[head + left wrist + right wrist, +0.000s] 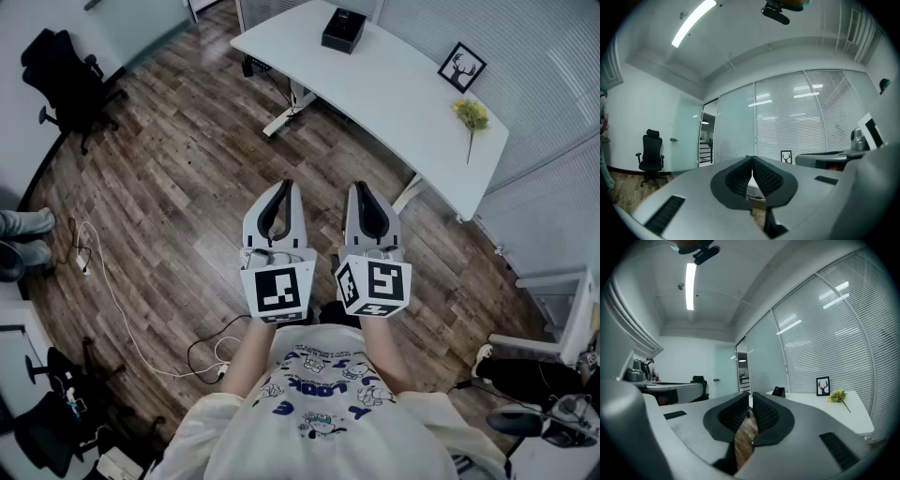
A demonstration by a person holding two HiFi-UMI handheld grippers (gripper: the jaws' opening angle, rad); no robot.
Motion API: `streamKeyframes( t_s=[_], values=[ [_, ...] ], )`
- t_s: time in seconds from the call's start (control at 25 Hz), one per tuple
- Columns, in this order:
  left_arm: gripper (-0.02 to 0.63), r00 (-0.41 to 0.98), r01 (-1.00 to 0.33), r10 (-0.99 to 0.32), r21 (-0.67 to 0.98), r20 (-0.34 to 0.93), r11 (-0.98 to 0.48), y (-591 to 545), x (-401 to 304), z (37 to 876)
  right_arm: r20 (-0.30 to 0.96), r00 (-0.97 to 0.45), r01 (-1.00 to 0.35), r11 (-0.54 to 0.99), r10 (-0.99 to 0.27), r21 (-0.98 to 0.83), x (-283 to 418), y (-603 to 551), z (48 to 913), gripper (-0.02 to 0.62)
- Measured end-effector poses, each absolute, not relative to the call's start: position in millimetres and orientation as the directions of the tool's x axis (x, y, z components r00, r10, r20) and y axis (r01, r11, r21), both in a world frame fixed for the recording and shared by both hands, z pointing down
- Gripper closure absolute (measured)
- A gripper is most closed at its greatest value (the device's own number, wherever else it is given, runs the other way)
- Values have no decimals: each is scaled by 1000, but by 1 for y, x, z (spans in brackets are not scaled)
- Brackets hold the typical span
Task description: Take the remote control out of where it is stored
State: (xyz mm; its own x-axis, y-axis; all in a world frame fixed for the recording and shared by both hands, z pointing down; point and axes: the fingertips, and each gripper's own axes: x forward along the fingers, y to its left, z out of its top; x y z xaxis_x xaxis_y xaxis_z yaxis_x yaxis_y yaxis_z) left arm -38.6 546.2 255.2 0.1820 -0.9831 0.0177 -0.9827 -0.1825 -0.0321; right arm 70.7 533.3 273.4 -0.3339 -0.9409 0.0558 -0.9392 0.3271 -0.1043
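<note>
While the person is holding both level above the wood floor [178, 187], the left tongs [281, 186] and right tongs [364, 187] are sitting pressed together, empty. The remote control is showing nowhere; a black box [343, 30] is resting on the far table [394, 89].

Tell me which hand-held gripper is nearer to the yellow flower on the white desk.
Right. The yellow flower lies ahead and to the right of the right hand-held gripper; the left hand-held gripper is beside that one, farther from the flower.
</note>
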Motion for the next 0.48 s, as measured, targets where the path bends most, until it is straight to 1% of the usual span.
streamKeyframes(
  t_s=[0.48],
  values=[
    [588, 176, -984, -984, -24, 27, -177, 542, -50, 262, 68, -331, -939, 321, -941, -122, 63, 529, 281, 546]
  ],
)
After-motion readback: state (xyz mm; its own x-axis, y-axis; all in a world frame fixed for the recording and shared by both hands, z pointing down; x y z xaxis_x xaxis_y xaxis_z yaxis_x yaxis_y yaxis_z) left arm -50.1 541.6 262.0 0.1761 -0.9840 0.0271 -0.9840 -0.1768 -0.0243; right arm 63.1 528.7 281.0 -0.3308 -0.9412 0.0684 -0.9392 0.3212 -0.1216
